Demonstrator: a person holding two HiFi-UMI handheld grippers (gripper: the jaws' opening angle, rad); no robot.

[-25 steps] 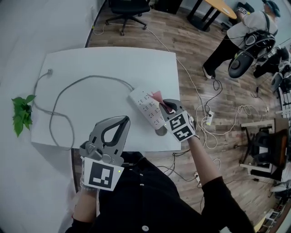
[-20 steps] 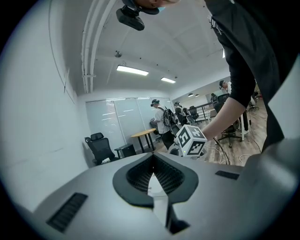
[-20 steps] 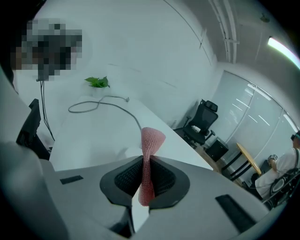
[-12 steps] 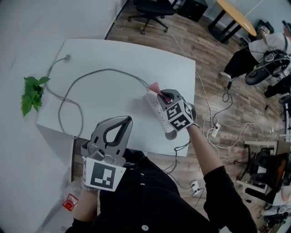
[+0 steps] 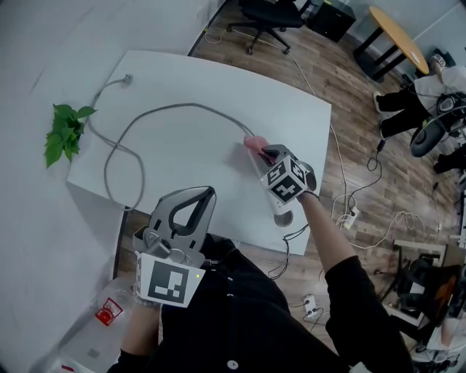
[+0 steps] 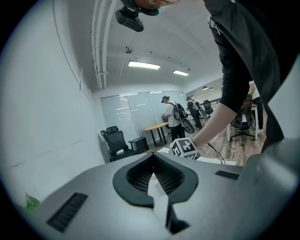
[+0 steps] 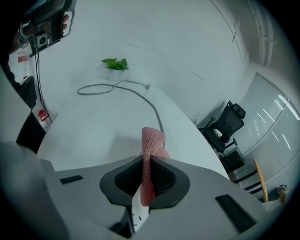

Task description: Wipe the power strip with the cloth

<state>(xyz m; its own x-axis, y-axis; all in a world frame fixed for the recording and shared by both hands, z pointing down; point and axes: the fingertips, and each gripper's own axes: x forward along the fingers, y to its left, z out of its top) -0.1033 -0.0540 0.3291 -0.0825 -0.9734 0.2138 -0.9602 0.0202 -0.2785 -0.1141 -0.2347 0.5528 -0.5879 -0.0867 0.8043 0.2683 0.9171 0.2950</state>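
My right gripper (image 5: 265,153) is shut on a pink cloth (image 5: 254,143), which it presses over the far end of the white power strip (image 5: 275,202) on the white table (image 5: 189,80). Most of the strip is hidden under the gripper and its marker cube. In the right gripper view the cloth (image 7: 151,154) stands pinched between the jaws, with a strip of white showing below it. The strip's grey cable (image 5: 138,120) loops leftward across the table. My left gripper (image 5: 201,195) is held near the table's front edge, above my lap, jaws shut and nothing in them (image 6: 152,168).
A green plant (image 5: 64,131) hangs at the table's left edge. An office chair (image 5: 273,14) and a wooden table (image 5: 397,40) stand beyond. Cables (image 5: 357,211) lie on the wooden floor at right, where a person (image 5: 429,87) stands. A plastic bottle (image 5: 109,309) lies lower left.
The right gripper has slid the cloth along the power strip toward its far end, where the cable enters. The head view has shifted. The left gripper has stayed put.
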